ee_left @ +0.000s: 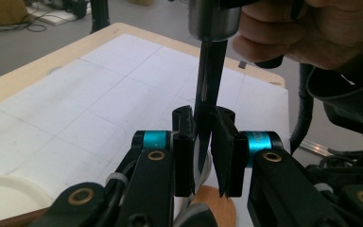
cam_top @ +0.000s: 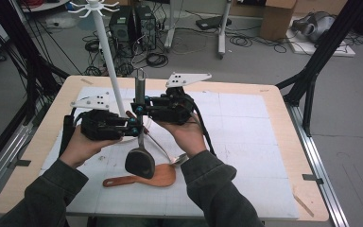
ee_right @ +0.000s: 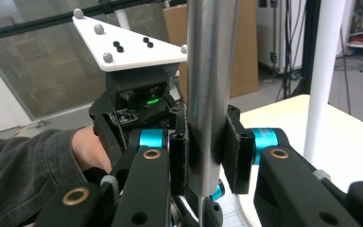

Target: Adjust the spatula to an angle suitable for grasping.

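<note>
A kitchen turner with a steel handle (cam_top: 140, 87) and a black head (cam_top: 139, 163) is held upright over the white mat, head down. My right gripper (cam_top: 139, 107) is shut on the steel handle (ee_right: 210, 71), its pads (ee_right: 238, 151) pressed on both sides. Just below it, my left gripper (cam_top: 137, 128) is shut on the thin dark neck (ee_left: 211, 71) of the turner, which runs between its pads (ee_left: 184, 146). The two grippers face each other, each in one of the person's hands.
A wooden spatula (cam_top: 146, 178) and a metal spoon (cam_top: 172, 156) lie on the mat under the turner's head. A white hook stand rises at the back left, with its pole (cam_top: 111, 66) close behind the grippers. The mat's right half (cam_top: 246, 137) is bare.
</note>
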The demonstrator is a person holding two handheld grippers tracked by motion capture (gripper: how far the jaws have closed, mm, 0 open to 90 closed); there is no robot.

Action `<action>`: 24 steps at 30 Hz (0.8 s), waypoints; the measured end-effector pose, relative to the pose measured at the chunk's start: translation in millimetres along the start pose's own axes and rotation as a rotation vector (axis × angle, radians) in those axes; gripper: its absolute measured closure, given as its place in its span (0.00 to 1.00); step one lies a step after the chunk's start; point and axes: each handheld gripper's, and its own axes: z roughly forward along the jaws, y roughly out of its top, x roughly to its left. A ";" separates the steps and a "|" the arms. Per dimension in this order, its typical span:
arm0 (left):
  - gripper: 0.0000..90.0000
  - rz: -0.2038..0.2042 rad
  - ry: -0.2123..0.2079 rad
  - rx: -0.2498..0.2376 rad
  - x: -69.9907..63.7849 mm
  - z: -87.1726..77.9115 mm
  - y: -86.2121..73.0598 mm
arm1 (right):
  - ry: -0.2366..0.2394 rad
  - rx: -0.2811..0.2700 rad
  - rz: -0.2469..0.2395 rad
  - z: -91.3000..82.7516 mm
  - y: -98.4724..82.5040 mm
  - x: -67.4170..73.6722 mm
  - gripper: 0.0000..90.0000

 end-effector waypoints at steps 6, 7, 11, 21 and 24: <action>0.92 0.006 -0.026 -0.002 -0.5 1.6 1.6 | 0.022 -0.012 -0.008 0.7 0.4 -0.8 0.84; 0.93 0.007 -0.029 -0.004 -0.7 1.5 1.5 | 0.026 -0.010 -0.005 0.5 0.2 -1.1 0.84; 0.96 0.024 -0.021 -0.004 -2.1 0.9 1.6 | 0.027 -0.007 -0.012 0.2 0.5 -0.3 0.82; 0.97 0.033 -0.009 -0.014 -4.5 -2.0 2.4 | 0.030 -0.014 -0.028 1.4 0.4 0.7 0.81; 0.97 0.031 -0.009 -0.018 -5.0 -1.8 2.6 | 0.029 -0.017 -0.036 0.6 0.7 1.2 0.80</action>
